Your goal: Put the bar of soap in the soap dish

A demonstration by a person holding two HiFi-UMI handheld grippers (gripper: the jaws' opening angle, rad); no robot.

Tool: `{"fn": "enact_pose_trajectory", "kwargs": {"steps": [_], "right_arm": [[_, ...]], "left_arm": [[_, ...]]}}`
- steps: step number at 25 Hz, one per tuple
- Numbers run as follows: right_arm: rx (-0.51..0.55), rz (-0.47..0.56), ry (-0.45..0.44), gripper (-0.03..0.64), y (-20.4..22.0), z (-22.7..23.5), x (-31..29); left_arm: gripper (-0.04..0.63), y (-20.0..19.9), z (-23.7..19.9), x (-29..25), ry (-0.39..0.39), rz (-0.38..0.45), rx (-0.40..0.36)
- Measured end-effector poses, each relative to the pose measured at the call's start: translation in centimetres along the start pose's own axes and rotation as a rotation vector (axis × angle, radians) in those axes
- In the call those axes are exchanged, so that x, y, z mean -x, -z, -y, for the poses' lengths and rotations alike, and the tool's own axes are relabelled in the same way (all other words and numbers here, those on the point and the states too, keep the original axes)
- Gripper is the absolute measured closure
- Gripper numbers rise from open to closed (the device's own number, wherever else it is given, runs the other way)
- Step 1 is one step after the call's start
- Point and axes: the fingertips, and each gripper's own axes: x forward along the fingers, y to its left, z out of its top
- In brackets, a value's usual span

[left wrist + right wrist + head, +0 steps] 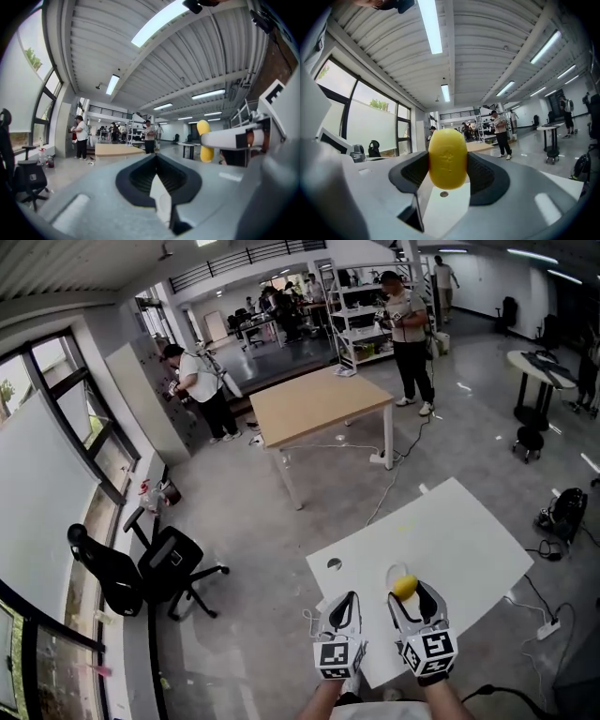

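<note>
Head view: the right gripper (406,591) holds the yellow soap (404,585) over the white table (455,526), with the left gripper (345,602) beside it. Left gripper view: its jaws are pressed together, empty. Right gripper view: the jaws pinch the soap, whose stamped mark is unreadable.
</note>
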Motion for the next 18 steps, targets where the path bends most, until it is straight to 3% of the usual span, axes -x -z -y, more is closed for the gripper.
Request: {"fn": "enact_pose_trajectory", "kwargs": {"steps": [6,11,18], "right_arm": [[-0.011,0.006,0.152,0.356,0.0,1.7,-0.3],[0.001,0.005,0.242,0.356,0.3,1.3,-0.5],[-0.032,-0.028,0.379,0.356,3.1,1.6,0.9]], "left_arm": [[0.591,0.1,0.6,-2.7,0.156,0.015,-0.038],[0.592,0.0,0.1,-4.4,0.250,-0.009,0.037],[0.592,2.0,1.1,-4.9,0.392,-0.016,-0.025]]}}
